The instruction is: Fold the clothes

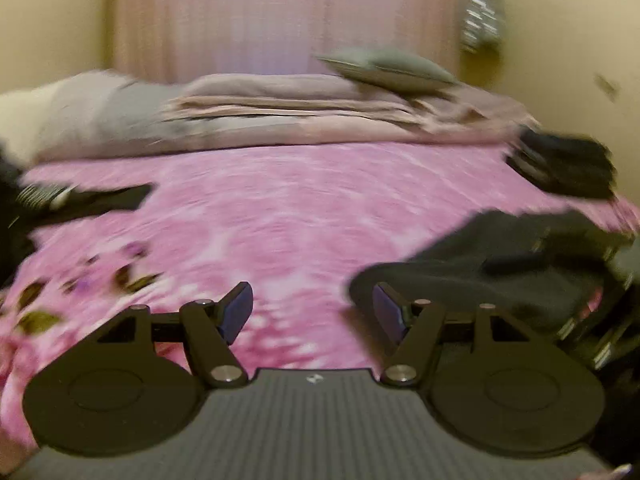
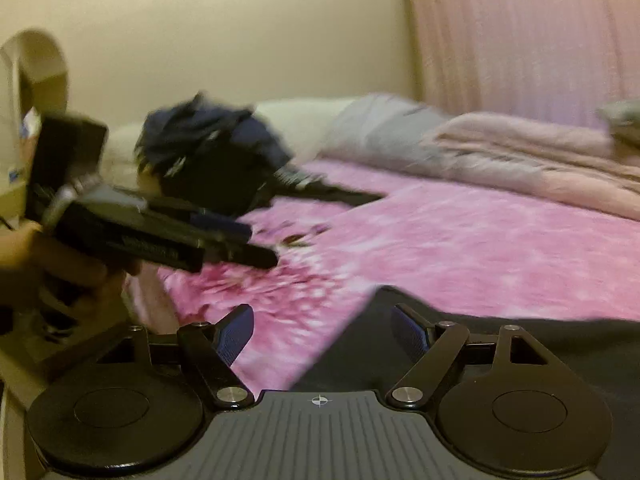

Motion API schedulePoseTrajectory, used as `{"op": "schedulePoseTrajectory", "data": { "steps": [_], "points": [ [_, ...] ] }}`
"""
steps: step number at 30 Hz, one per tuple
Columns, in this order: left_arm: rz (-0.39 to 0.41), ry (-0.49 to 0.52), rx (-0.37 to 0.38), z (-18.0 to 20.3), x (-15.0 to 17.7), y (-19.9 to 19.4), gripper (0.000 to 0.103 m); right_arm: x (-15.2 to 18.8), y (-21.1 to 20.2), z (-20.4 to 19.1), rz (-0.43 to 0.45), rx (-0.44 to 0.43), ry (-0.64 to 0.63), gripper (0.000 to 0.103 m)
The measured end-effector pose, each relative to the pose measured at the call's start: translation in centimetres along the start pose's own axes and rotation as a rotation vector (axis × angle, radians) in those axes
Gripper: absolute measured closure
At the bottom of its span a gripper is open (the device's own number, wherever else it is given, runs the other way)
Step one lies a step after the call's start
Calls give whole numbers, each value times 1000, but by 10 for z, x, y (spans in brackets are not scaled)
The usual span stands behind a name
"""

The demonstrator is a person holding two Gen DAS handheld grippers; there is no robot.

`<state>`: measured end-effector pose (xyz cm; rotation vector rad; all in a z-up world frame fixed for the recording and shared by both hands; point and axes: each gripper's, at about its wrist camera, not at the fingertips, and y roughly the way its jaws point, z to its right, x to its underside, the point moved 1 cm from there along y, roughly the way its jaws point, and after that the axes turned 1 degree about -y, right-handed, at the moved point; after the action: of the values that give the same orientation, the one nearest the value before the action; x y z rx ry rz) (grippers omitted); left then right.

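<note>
Left wrist view: the left gripper point(image 1: 313, 312) hovers over the pink bedspread point(image 1: 280, 216), jaws wide apart with nothing between them; a black garment point(image 1: 480, 272) lies just to its right, touching neither finger. Folded pinkish blankets point(image 1: 320, 112) sit well ahead. Right wrist view (blurred): the right gripper point(image 2: 322, 338) is also spread wide and empty, its right finger over that black garment point(image 2: 500, 344). A dark heap of clothes point(image 2: 208, 152) lies ahead to its left.
</note>
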<state>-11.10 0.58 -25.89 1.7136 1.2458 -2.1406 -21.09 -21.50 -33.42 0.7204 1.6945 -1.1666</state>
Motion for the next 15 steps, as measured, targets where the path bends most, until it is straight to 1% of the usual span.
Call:
{"op": "schedulePoseTrajectory", "data": {
  "steps": [1, 3, 5, 7, 10, 12, 15],
  "points": [
    [3, 52, 27, 13, 0, 0, 41, 4, -19, 12, 19, 37, 28, 24],
    [8, 168, 74, 42, 4, -2, 40, 14, -51, 38, 27, 125, 101, 24],
    [5, 320, 85, 73, 17, -8, 40, 27, -79, 63, 18, 220, 180, 24],
    [-1, 454, 69, 99, 35, -12, 40, 41, -97, 83, -2, 293, 254, 24],
    [-32, 582, 25, 127, 59, -8, 40, 51, -108, 94, -19, 336, 323, 24],
    [-57, 633, 7, 140, 71, 0, 41, 51, -109, 91, -18, 331, 328, 24],
    [-79, 706, -52, 156, 82, 16, 41, 52, -104, 87, -20, 319, 314, 24]
  ]
}}
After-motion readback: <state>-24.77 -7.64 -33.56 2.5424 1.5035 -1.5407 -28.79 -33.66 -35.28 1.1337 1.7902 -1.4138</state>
